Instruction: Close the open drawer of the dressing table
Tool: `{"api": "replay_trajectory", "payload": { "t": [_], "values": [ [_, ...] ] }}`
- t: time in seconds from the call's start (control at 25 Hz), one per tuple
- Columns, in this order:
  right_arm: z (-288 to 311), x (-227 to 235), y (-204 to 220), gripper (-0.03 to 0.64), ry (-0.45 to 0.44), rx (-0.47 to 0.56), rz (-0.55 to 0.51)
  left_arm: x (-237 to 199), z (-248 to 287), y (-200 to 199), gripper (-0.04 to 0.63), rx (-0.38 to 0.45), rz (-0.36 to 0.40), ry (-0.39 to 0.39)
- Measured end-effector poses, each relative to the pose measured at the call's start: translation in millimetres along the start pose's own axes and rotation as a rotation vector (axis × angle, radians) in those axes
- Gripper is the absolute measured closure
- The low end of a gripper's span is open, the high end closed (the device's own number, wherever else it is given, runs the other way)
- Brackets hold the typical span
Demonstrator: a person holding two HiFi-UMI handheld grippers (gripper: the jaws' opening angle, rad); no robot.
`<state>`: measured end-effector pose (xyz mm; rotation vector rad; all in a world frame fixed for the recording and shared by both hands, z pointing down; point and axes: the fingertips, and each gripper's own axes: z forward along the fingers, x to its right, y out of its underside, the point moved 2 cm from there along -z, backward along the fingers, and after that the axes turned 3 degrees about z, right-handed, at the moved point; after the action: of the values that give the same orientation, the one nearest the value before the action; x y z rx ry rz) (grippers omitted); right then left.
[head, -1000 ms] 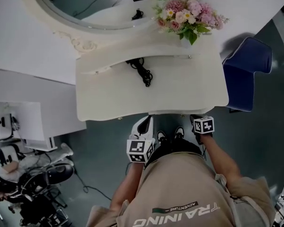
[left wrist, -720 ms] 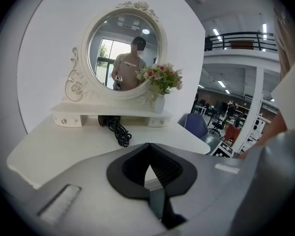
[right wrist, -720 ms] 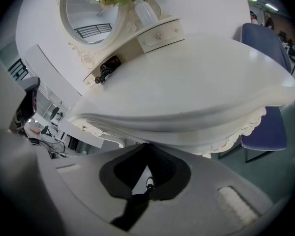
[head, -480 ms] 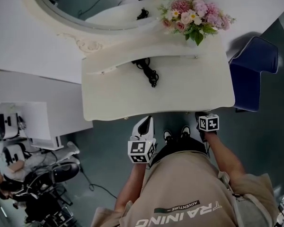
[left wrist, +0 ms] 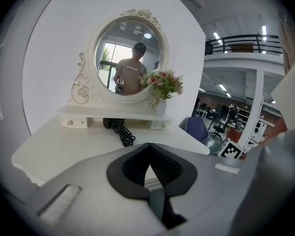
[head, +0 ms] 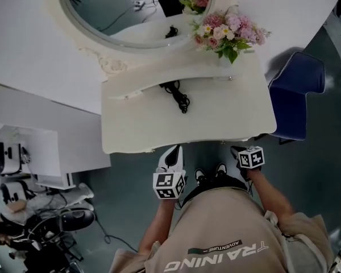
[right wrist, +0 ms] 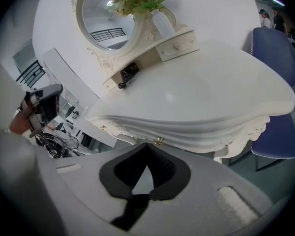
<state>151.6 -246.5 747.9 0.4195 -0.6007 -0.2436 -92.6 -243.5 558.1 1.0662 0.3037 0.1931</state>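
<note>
The white dressing table (head: 216, 115) stands right in front of me, with an oval mirror (head: 131, 7) at its back. In the right gripper view its carved front (right wrist: 196, 134) carries a small gold knob (right wrist: 159, 141), and the drawer front looks flush under the top. My right gripper (right wrist: 147, 146) is shut and empty, its tips just below that knob; from the head view it (head: 238, 151) sits at the table's front edge. My left gripper (head: 174, 151) is also shut and empty, held at the front edge and pointing over the tabletop (left wrist: 78, 141) toward the mirror (left wrist: 130, 58).
A black corded appliance (head: 176, 92) lies on the tabletop below a small shelf (head: 159, 84). A vase of pink flowers (head: 227, 27) stands at the back right. A blue chair (head: 292, 95) is to the table's right. Office clutter (head: 40, 226) fills the floor at left.
The head view has shifted a little. Both grippers stay shut at the table's front edge, with no clear movement of the drawer.
</note>
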Motion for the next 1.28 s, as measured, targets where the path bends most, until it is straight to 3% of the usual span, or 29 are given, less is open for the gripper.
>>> {"api": "replay_trajectory", "payload": {
  "t": [0.16, 0.52, 0.72, 1.04, 1.28],
  "values": [
    [-26, -30, -11, 0.615, -0.027, 0.058, -0.104, 6, -10, -7, 0.577, 0.031, 0.013, 0.009],
    [-109, -99, -82, 0.615, -0.042, 0.362, -0.321, 13, -35, -32, 0.577, 0.109, 0.02, 0.039],
    [-155, -132, -114, 0.615, -0.104, 0.49, -0.367, 16, -45, -64, 0.577, 0.172, 0.032, 0.058],
    [-217, -149, -147, 0.614, -0.039, 0.6, -0.463, 31, -56, -116, 0.577, 0.269, 0.045, 0.112],
    [-266, -177, -170, 0.615, -0.033, 0.731, -0.559, 40, -68, -153, 0.577, 0.333, 0.116, 0.124]
  ]
}}
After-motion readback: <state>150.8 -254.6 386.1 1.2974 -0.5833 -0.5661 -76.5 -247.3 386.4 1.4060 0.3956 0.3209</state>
